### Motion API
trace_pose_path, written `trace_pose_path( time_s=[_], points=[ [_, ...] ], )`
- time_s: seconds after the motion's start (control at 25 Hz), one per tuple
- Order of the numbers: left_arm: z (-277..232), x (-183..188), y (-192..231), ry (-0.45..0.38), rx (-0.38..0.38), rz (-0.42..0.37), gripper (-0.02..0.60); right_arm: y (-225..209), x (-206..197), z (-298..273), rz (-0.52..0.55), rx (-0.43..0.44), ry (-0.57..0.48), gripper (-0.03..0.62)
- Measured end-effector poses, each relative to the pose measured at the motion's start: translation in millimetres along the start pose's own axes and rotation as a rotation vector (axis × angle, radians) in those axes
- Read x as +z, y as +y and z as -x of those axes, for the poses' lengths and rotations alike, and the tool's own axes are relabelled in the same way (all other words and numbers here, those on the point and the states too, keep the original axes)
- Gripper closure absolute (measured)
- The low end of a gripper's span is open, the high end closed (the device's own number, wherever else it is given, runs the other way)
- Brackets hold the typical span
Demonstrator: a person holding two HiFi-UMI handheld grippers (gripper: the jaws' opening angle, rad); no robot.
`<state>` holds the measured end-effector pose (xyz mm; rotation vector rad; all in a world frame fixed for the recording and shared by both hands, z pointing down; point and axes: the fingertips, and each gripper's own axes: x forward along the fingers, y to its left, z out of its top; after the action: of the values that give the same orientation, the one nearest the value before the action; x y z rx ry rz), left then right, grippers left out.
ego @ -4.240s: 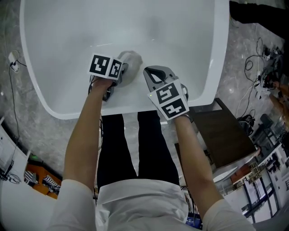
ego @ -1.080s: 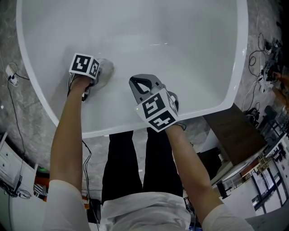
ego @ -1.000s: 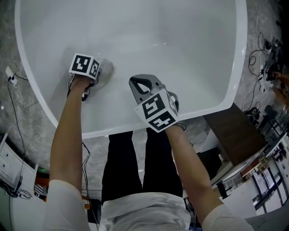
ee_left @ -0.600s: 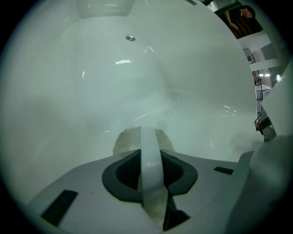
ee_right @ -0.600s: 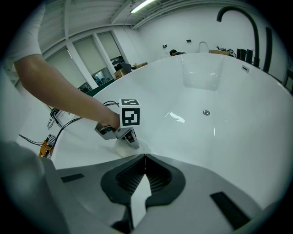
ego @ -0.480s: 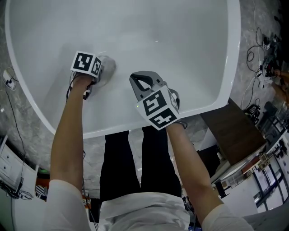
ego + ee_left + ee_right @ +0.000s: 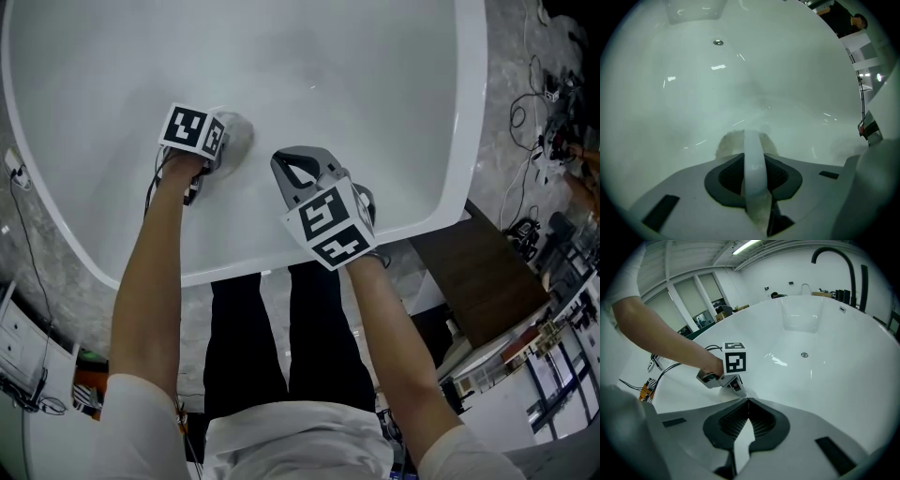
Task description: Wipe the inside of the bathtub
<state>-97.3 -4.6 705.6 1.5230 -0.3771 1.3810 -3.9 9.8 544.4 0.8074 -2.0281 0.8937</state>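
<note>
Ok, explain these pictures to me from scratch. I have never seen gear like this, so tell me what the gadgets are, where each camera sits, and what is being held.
There is no robot here. A person stands at a white bathtub with a hand-held two-jaw gripper in each hand. The checkered cubes are part of those grippers. The top-down picture comes from a camera on the person's head. The other two come from cameras riding on each gripper, looking along its jaws. The left gripper is shut on a pale cloth, which lies against the tub's inner wall. The right gripper hangs beside it, jaws together, holding nothing. Further in, the tub's drain shows.
</note>
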Motion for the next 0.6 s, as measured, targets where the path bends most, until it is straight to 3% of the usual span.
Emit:
trace_pose_path(
  time_s=[0.6],
  points=[
    [-32.1, 52.7, -88.1, -0.046, -0.057, -0.039, 0.486, -52.2, -28.8, 35.3, -0.004, -0.025, -0.014, 0.576]
  ],
)
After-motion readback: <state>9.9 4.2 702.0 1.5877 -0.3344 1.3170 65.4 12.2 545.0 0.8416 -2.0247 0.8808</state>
